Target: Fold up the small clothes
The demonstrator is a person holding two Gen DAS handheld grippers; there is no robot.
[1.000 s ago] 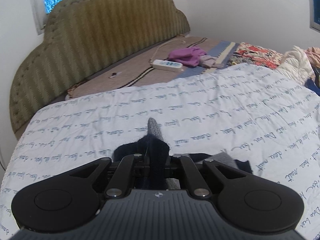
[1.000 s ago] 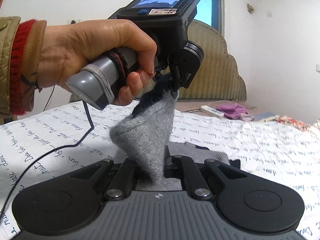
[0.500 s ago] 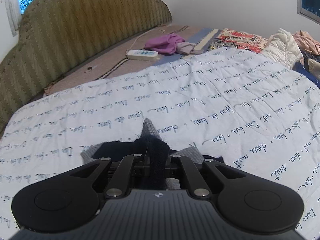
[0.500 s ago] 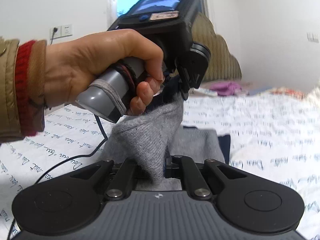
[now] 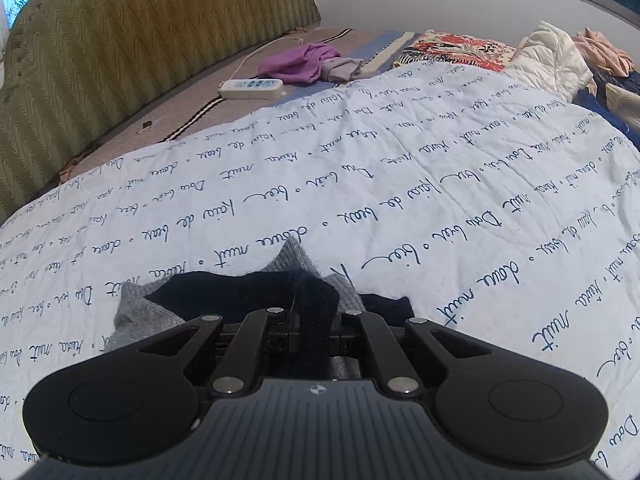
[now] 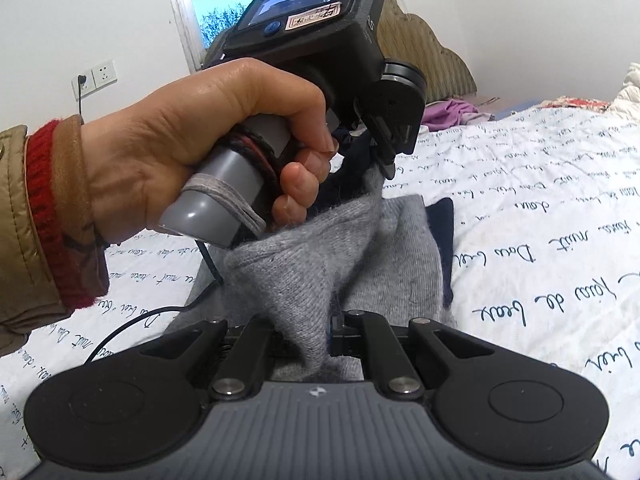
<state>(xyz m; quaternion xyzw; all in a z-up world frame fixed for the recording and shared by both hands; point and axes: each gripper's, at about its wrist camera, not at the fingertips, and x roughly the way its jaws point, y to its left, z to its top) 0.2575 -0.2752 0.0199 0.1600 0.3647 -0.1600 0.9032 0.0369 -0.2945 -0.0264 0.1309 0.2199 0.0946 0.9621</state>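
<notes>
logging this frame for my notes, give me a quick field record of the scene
surface: quilt with script print, on a bed
garment: grey and navy knit, part lying on the quilt, part lifted
left claw: shut on the knit's navy edge, held by a hand
right claw: shut on a grey fold of the knit
background: remote, purple cloth, headboard

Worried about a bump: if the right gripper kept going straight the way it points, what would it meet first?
Probably the left gripper and the hand holding it, which sit just ahead, joined to the right gripper by the grey sock both clamp. Depth is unclear.
</notes>
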